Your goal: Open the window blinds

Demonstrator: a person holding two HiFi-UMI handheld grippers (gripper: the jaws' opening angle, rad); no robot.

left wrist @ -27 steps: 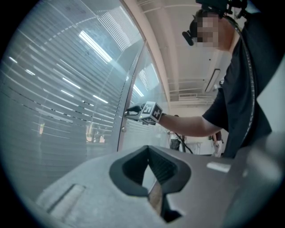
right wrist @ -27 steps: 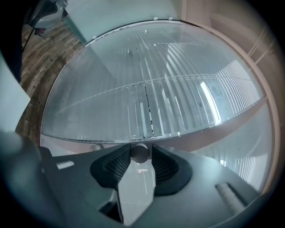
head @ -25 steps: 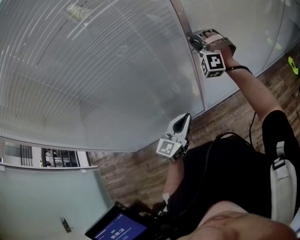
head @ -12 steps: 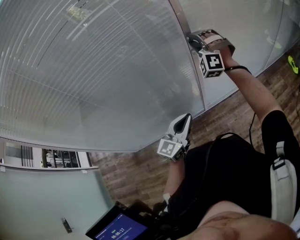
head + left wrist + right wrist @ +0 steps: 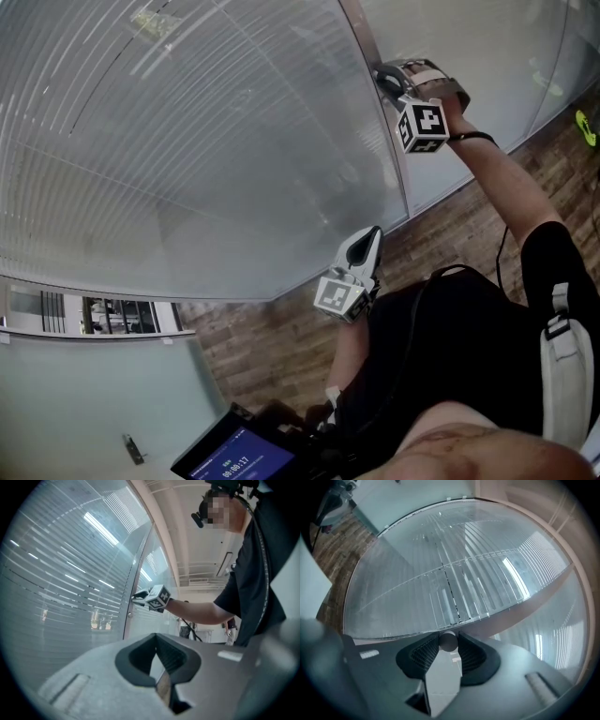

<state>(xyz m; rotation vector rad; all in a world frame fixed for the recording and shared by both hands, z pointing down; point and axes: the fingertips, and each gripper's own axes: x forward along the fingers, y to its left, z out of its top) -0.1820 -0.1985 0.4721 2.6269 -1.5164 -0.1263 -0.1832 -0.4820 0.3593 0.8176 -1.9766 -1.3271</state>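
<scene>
Nearest the body, a dark screen is glowing at the bottom of the head view, and just above it the left gripper is hanging over the wood-patterned floor. Its jaws are lying clenched tip to tip with nothing between them, as the left gripper view is showing, and it is standing well apart from the window. Farther out, the person's arm is reaching up and away to the right gripper, which is pressing against the pale frame post between two panes. In the right gripper view its ribbed pads are grasping a small round grey knob, one pad sitting on each side of it and the knob lying right at the fingertips, touching both. The blinds are lying beyond that grip and to the left of the post, their fine slats running across the whole wide pane and catching bright streaks of light. Their lower edge is meeting a frame rail, below which a frosted panel is running down to the floor. Right of the post, a second glass pane is stretching away. Open floor is lying between the person and the window, leaving the left gripper free room on every side, while the right gripper is sitting hard up against the post and the glass.
</scene>
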